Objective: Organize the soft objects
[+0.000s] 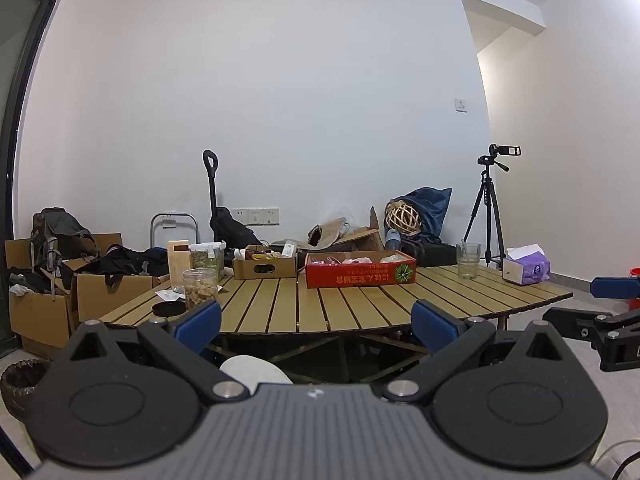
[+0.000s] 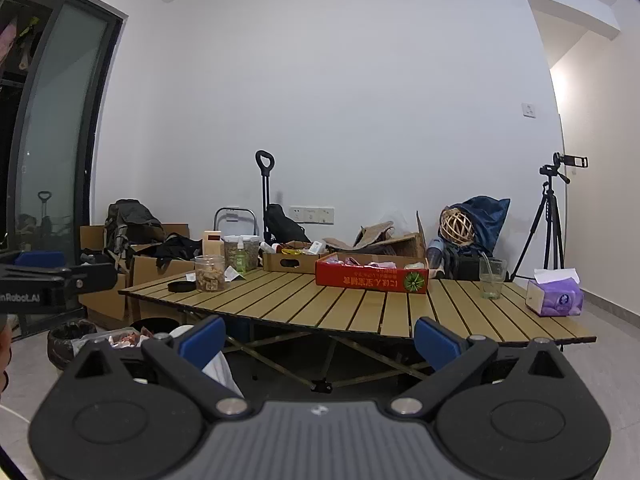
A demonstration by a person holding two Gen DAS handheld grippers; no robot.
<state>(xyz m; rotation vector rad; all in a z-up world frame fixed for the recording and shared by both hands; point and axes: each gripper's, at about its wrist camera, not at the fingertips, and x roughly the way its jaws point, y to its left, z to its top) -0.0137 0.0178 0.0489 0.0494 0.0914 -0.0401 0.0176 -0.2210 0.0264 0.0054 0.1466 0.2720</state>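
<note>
A red cardboard box (image 1: 360, 273) with pink and white soft items inside stands at the back of the slatted wooden table (image 1: 320, 308); it also shows in the right wrist view (image 2: 372, 278). My left gripper (image 1: 316, 326) is open and empty, held in front of the table's near edge. My right gripper (image 2: 318, 338) is open and empty, also short of the table (image 2: 360, 312). The right gripper also shows at the right edge of the left wrist view (image 1: 612, 304); the left gripper shows at the left edge of the right wrist view (image 2: 52, 270).
On the table stand a purple tissue pack (image 1: 526, 268), a drinking glass (image 1: 468, 261), a small brown box (image 1: 264, 266), snack jars (image 1: 200, 288) and a black lid (image 1: 168, 309). Cardboard boxes with bags (image 1: 60, 280), a tripod (image 1: 488, 216) and a bin (image 2: 70, 342) stand around.
</note>
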